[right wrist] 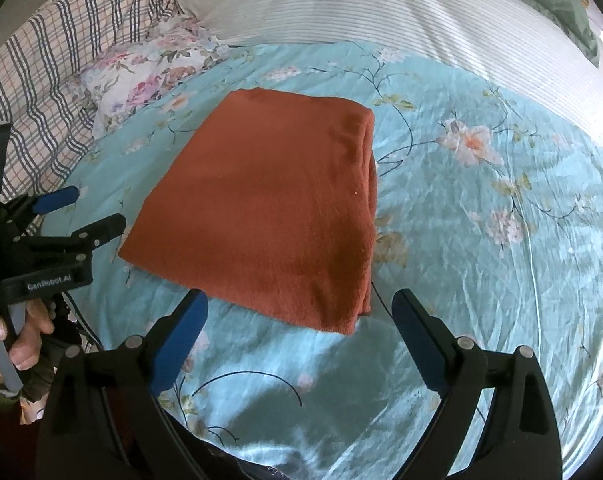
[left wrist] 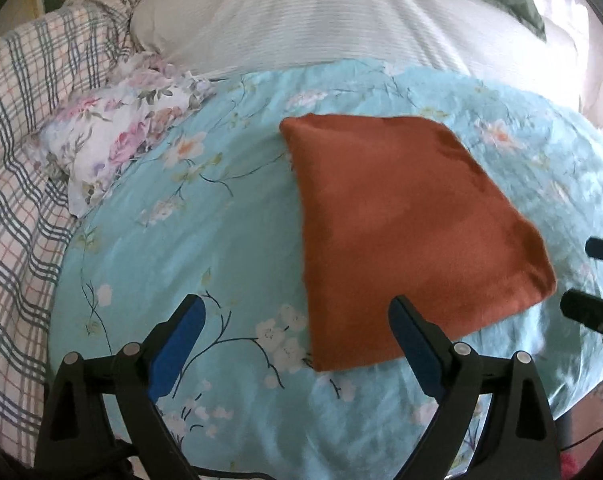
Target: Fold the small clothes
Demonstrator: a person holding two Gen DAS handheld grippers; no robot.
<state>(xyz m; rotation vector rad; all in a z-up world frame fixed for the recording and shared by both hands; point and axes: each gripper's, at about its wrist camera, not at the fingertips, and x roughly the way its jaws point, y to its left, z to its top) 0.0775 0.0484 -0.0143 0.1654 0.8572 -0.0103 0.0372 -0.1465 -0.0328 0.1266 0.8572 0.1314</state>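
Though folded, cloth [right wrist: 269,208] beyond right hand-held gripper [right wrist: 299,312]

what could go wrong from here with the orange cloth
The cloth lies folded on the teal sheet, stacked layers showing along its right edge. Both the left gripper and the right gripper are open and empty near its front edge.

1. A pinch at that edge might catch only the top layer, so the fold could peel open.
2. The sheet is soft and wrinkled; a low grab might take it too.
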